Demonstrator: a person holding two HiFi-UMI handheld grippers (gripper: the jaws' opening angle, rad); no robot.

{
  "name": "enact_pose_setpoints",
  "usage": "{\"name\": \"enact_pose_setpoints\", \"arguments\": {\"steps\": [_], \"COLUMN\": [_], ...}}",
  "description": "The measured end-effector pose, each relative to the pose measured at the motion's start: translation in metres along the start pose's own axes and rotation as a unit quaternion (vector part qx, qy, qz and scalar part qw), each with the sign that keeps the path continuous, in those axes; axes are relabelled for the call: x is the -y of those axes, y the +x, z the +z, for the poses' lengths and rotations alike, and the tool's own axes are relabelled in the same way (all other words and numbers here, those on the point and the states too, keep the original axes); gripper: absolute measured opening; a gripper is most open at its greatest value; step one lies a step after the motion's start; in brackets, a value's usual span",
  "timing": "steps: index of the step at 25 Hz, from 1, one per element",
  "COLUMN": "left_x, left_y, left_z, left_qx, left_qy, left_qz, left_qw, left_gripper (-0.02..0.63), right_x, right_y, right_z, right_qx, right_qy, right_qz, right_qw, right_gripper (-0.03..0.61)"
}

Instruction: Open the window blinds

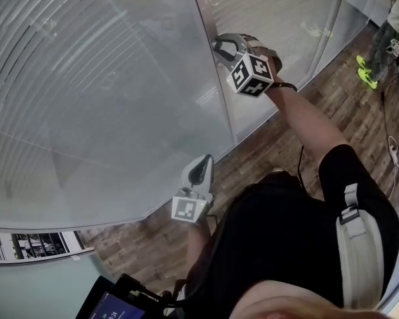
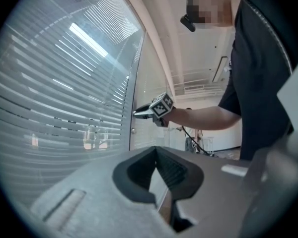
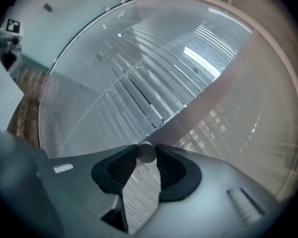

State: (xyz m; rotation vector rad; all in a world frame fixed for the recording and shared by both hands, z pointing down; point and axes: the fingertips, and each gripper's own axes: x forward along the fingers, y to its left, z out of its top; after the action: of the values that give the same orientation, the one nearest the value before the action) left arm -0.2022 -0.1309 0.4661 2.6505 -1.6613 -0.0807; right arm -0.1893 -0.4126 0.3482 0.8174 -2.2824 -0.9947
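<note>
Slatted blinds (image 1: pixel 86 78) hang behind the glass, their slats lying nearly flat against it; they also fill the left gripper view (image 2: pixel 54 98) and the right gripper view (image 3: pixel 154 68). My right gripper (image 1: pixel 221 45) reaches to the pale window frame (image 1: pixel 216 92) between two panes. It is shut on a small round control knob (image 3: pixel 147 149), which sits between the two dark pads at the tips (image 3: pixel 146 155). From the side, the right gripper (image 2: pixel 139 113) points at the frame. My left gripper (image 1: pixel 203 159) hangs lower, near the glass, shut on nothing (image 2: pixel 156 150).
A second small knob (image 2: pixel 133 131) sits on the frame below the right gripper. The floor (image 1: pixel 266 158) is wood planks. Another person (image 1: pixel 386 38) stands at the far right, with cables and a power strip (image 1: pixel 396 148) nearby. A device with a screen (image 1: pixel 113 304) is below.
</note>
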Motion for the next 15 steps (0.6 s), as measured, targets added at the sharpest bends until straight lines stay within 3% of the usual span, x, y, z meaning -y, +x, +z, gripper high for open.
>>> {"name": "enact_pose_setpoints", "arguments": {"steps": [6,10,15], "left_x": [0.0008,-0.0009,0.0002], "left_y": [-0.0037,-0.0057,-0.005], "left_z": [-0.001,-0.0021,-0.0017], "left_qx": [-0.003,-0.003,-0.002], "left_qy": [-0.006,-0.001,0.0], "left_qz": [-0.004,0.0,-0.002], "left_qw": [1.0,1.0,1.0], "left_gripper": [0.003,0.003,0.003], "right_x": [0.0037,0.0034,0.0046], "right_y": [-0.0016,0.0026,0.0044], "right_z": [0.0019,-0.0003,-0.0074], "right_qx": [0.02,0.043,0.051], "right_qy": [0.138,0.272,0.34], "right_qz": [-0.003,0.002,0.002], "right_qw": [0.99,0.961,0.939], "right_gripper": [0.129,0.129,0.129]}}
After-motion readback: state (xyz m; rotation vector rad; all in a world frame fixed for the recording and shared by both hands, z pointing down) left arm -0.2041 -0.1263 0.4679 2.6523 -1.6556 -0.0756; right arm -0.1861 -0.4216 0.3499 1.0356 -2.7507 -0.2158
